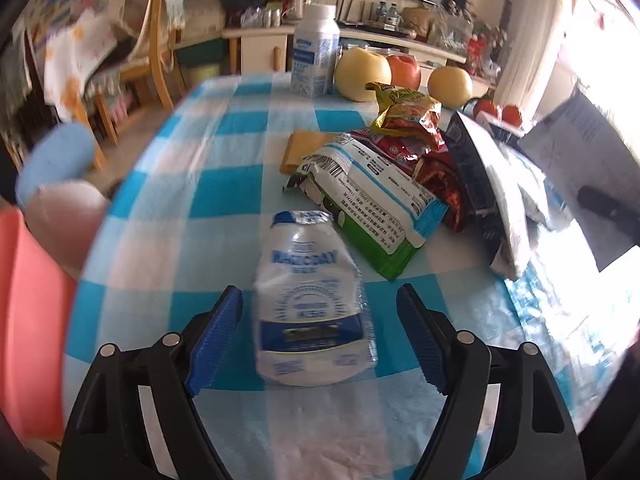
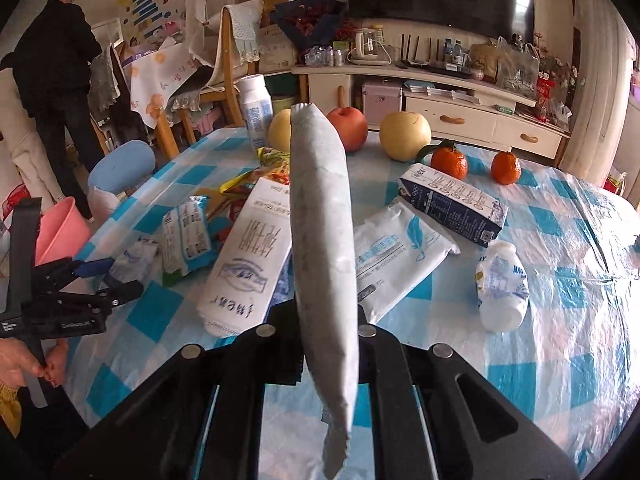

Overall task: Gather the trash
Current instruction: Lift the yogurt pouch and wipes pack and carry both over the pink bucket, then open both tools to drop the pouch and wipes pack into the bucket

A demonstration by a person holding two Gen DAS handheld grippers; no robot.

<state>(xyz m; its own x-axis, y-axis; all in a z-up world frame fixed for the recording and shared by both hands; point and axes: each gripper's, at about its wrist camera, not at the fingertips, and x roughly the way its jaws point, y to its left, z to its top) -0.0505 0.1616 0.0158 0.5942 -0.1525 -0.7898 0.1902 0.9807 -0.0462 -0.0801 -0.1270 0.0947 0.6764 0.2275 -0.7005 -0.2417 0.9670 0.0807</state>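
Note:
My left gripper [image 1: 319,304] is open, its blue pads either side of a crushed white-and-blue plastic bottle [image 1: 310,304] lying on the checked tablecloth [image 1: 224,184]. The left gripper also shows in the right wrist view [image 2: 104,274] at the table's left edge. My right gripper [image 2: 326,320] is shut on a flat white packet [image 2: 324,248] held upright above the table. Several wrappers lie in a heap: a white-and-green pack [image 1: 372,196], red and yellow snack bags [image 1: 404,120], a white carton [image 2: 250,256], a dark milk carton [image 2: 454,204], and a second crushed bottle [image 2: 502,284].
Pears and an apple [image 2: 348,128], two oranges [image 2: 450,162] and an upright white bottle [image 1: 316,52] stand at the far table edge. A pink bucket [image 2: 60,228] and blue stool [image 2: 122,166] sit left of the table. A person [image 2: 52,68] stands far left.

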